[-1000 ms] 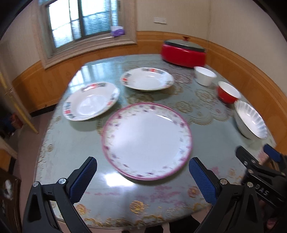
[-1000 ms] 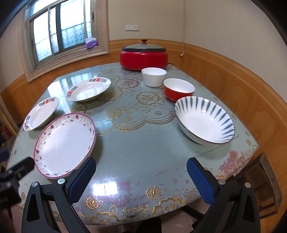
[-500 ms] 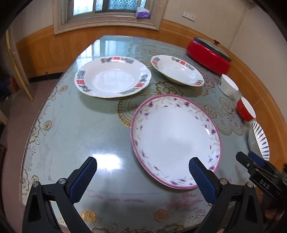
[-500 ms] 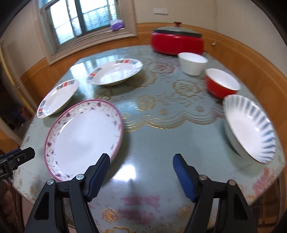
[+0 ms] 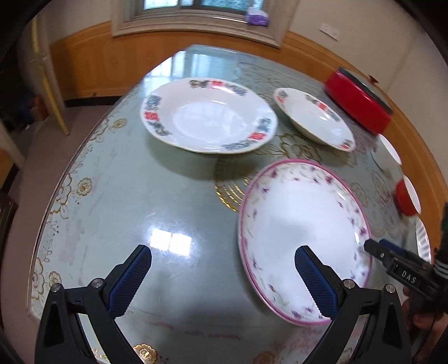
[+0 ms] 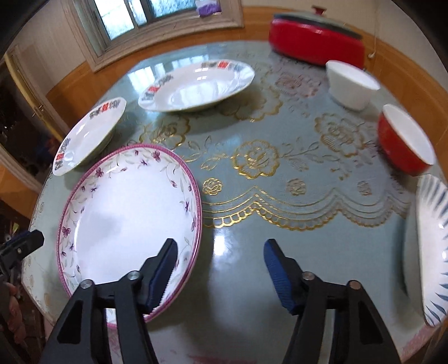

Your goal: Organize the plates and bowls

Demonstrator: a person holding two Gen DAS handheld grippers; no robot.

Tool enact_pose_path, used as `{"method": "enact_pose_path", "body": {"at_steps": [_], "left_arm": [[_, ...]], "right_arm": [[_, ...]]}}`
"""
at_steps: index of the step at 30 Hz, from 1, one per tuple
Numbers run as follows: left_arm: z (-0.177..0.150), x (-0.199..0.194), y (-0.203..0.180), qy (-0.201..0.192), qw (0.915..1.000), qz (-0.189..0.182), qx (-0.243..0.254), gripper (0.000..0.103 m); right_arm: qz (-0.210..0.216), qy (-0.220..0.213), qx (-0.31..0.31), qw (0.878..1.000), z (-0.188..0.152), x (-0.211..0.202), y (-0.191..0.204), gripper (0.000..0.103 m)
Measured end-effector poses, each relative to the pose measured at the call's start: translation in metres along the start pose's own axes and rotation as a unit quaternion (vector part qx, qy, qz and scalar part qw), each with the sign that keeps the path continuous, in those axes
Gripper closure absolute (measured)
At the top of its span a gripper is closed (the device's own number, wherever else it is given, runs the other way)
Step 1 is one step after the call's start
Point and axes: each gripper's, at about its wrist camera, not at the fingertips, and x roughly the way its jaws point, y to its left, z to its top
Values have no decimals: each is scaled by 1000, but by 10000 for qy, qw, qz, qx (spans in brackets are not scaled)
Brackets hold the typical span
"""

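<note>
The glossy, gold-patterned tabletop [image 6: 280, 168] carries a round pink-rimmed plate [image 6: 126, 212] at eight o'clock. A striped bowl [image 6: 432, 252] is cut off at three. Right claw [image 6: 219, 268], closing, straddles the plate's rim untouching; left claw [image 5: 224, 277] gapes.

Glossy green table [image 5: 117, 212], gold floral cloth; window [image 6: 145, 16]; wood wainscot [image 5: 92, 72], cream walls.

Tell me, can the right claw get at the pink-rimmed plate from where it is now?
Probably yes: the right claw is open over the pink-rimmed plate's near edge, one finger above the rim, nothing between them.
</note>
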Motion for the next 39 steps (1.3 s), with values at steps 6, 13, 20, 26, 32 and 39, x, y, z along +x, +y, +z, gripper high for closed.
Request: {"method": "enact_pose_path", "body": {"at_steps": [6, 13, 20, 26, 32, 39], "left_arm": [[2, 7, -2, -48, 9997, 101, -234, 11], [-1, 11, -10, -135, 9993, 134, -314, 10], [5, 21, -33, -100, 9994, 318, 57, 38], [4, 36, -57, -10, 9989, 380, 285, 43], [4, 53, -72, 134, 9993, 278, 223, 66], [3, 59, -88, 113, 9992, 302, 252, 82]], "right_arm": [[345, 84, -364, 9987, 8, 13, 8, 68], [381, 54, -1056, 9937, 16, 22, 21, 74], [469, -65, -1390, 9892, 17, 13, 12, 75], [435, -50, -1384, 9894, 19, 14, -6, 76], [759, 128, -925, 9927, 23, 13, -41, 81], [1013, 231, -821, 9912, 14, 8, -44, 86]]}}
